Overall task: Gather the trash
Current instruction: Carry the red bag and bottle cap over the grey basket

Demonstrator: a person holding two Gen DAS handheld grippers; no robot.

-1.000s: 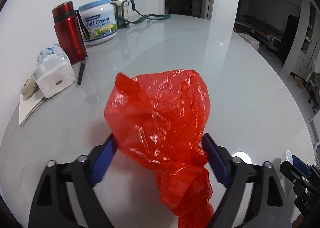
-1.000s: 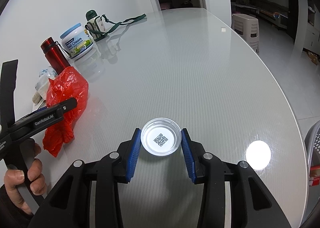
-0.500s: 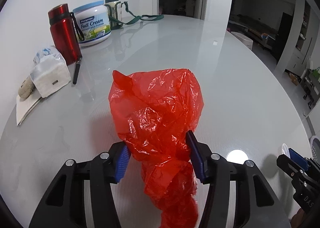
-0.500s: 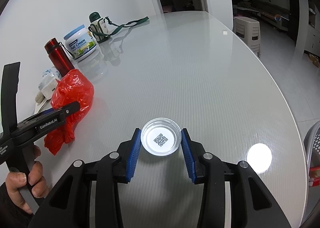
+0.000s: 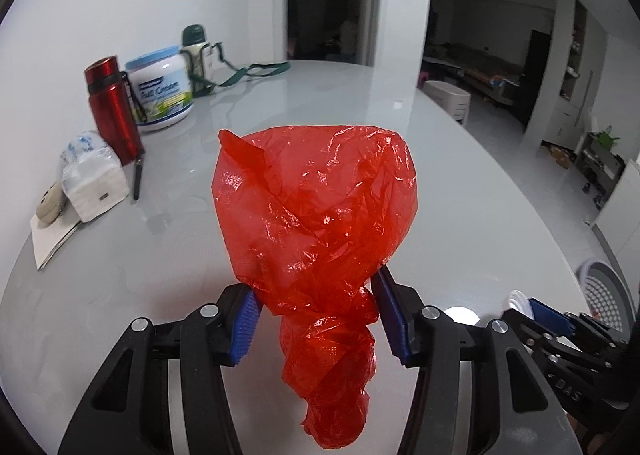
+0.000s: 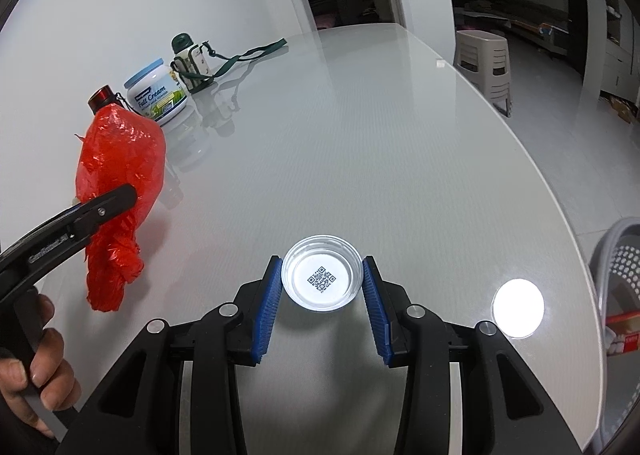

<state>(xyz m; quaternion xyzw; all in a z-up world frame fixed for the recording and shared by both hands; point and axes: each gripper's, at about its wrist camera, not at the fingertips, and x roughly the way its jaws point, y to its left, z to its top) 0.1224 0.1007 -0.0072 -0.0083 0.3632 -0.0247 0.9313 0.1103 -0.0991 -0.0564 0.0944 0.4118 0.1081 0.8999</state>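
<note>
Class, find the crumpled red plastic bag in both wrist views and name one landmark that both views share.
Left wrist view: the crumpled red plastic bag fills the centre, between the tool's blue pads.
Right wrist view: the bag is at the left edge.
Shared landmark: the white milk powder tub.

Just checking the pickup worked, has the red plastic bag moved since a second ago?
Yes. In the right wrist view the red plastic bag has risen with the left gripper: its top now covers the red flask, which stood clear above it earlier.
</note>
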